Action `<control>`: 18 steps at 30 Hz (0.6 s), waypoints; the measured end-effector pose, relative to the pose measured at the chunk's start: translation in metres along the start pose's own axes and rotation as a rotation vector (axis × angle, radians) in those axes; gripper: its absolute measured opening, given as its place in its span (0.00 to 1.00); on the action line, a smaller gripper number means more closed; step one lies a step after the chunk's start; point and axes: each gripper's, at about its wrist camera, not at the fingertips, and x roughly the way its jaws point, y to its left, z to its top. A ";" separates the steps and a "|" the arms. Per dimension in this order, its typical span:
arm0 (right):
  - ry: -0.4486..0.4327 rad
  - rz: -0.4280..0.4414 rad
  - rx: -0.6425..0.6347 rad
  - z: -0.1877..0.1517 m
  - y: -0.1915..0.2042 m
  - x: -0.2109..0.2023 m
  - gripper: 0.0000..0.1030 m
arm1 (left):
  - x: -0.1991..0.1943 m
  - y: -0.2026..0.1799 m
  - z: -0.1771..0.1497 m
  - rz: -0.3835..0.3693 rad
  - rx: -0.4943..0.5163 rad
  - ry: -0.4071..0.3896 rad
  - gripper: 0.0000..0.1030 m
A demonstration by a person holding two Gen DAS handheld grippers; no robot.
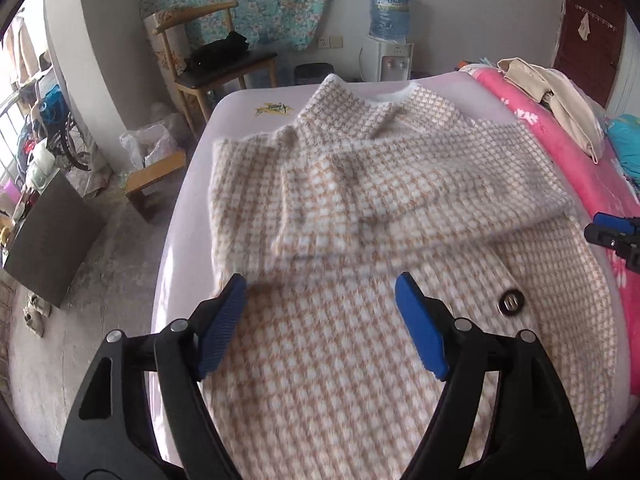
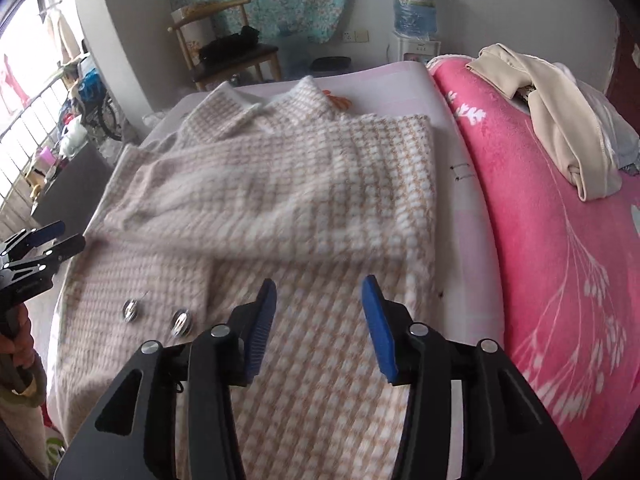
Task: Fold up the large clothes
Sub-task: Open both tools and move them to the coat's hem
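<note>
A beige-and-white houndstooth coat (image 1: 360, 208) lies flat on a pale pink sheet (image 1: 240, 100), collar at the far end, both sleeves folded across its chest. It has metal buttons (image 1: 511, 302). My left gripper (image 1: 320, 292) is open and empty, hovering over the coat's lower left part. The coat also shows in the right wrist view (image 2: 304, 184), with its buttons (image 2: 180, 322). My right gripper (image 2: 320, 296) is open and empty above the coat's lower right part. Each gripper shows at the edge of the other's view: the right one (image 1: 612, 236), the left one (image 2: 48, 244).
A pink floral blanket (image 2: 540, 240) covers the bed's right side with a cream garment (image 2: 560, 120) on it. A wooden chair (image 1: 212, 64), a water dispenser (image 1: 390, 40) and a stool (image 1: 156, 180) stand beyond and left of the bed.
</note>
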 end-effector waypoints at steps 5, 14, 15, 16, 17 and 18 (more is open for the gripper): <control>0.061 0.065 -0.044 -0.076 0.054 -0.021 0.58 | -0.043 -0.012 -0.065 -0.065 -0.031 0.042 0.81; 0.030 0.022 -0.040 -0.161 0.084 -0.047 0.68 | -0.045 -0.042 -0.149 0.019 0.042 0.119 0.82; 0.017 0.016 -0.032 -0.165 0.080 -0.050 0.70 | -0.043 -0.042 -0.154 0.032 0.041 0.124 0.82; 0.011 0.004 -0.028 -0.170 0.077 -0.053 0.72 | -0.041 -0.042 -0.160 0.044 0.040 0.129 0.82; 0.014 -0.007 -0.032 -0.174 0.075 -0.053 0.72 | -0.039 -0.042 -0.165 0.055 0.037 0.134 0.82; 0.020 -0.009 -0.034 -0.179 0.072 -0.051 0.72 | -0.038 -0.040 -0.169 0.062 0.030 0.134 0.85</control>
